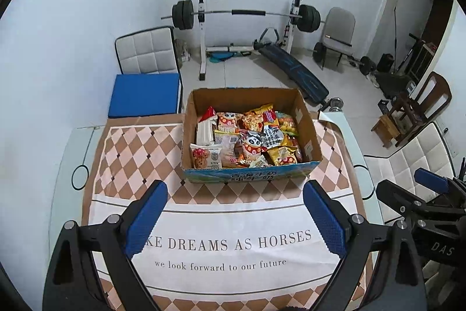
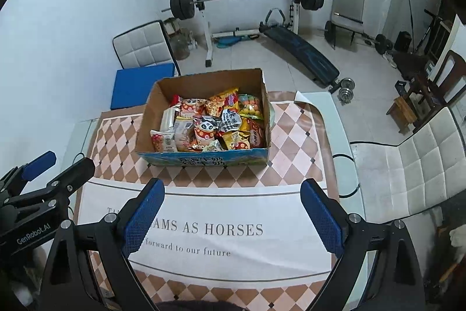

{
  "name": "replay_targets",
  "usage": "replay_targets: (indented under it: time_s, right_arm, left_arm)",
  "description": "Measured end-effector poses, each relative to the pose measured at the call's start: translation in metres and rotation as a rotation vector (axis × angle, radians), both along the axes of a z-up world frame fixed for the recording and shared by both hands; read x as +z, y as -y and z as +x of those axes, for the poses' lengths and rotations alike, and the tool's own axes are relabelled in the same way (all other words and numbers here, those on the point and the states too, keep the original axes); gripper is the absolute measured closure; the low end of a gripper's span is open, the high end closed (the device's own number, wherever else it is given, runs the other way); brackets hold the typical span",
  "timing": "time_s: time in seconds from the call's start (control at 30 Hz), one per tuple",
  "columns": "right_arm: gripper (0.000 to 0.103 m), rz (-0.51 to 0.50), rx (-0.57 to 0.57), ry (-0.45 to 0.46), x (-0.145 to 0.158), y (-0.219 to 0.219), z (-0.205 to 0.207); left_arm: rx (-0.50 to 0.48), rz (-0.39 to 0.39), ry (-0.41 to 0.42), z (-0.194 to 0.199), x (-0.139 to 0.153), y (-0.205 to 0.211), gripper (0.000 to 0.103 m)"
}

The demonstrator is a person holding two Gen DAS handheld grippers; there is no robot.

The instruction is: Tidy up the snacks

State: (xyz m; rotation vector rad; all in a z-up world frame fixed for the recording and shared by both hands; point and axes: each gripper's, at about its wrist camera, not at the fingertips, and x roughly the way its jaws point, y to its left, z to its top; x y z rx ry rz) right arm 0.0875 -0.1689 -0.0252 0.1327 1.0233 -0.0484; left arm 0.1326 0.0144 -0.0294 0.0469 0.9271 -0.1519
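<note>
Both the left gripper (image 1: pixel 234 220) and right gripper (image 2: pixel 231 216) hover agape above the brown cardboard box (image 1: pixel 308 124) of seemingly loose foil snack packets (image 1: pixel 247 140); a careless grab could crush them.

A white-framed barbell rack (image 1: pixel 246 16) stands against the wall; left of it a grey quilted chair (image 1: pixel 145 51), right a black slanted bench (image 1: pixel 294 69).

snack packets (image 1: pixel 247 137) | mixed, heaped | inside open cardboard box (image 1: pixel 308 118)
</note>
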Motion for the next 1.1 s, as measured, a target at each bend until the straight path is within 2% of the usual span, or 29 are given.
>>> replay_targets:
  time_s: [0.27, 0.47, 0.73, 0.8, 1.1]
  right_arm:
    - [0.006, -0.024, -0.010, 0.050, 0.030, -0.007, -0.034]
    - [0.006, -0.040, -0.019, 0.061, 0.035, -0.009, -0.039]
    - [0.003, -0.060, -0.051, 0.073, 0.028, -0.004, -0.026]
    - [0.003, -0.063, -0.064, 0.080, 0.027, -0.001, -0.021]
    - [0.002, -0.112, -0.110, 0.131, 0.022, 0.008, 0.009]
  left_arm:
    - [0.004, -0.007, 0.041, -0.023, 0.019, -0.008, 0.008]
    - [0.016, -0.013, 0.063, -0.029, 0.023, -0.012, 0.008]
    - [0.039, -0.016, 0.098, -0.019, 0.022, -0.015, 0.007]
    - [0.039, -0.012, 0.092, -0.014, 0.019, -0.015, 0.001]
    - [0.060, 0.009, 0.134, 0.009, 0.010, -0.010, 0.001]
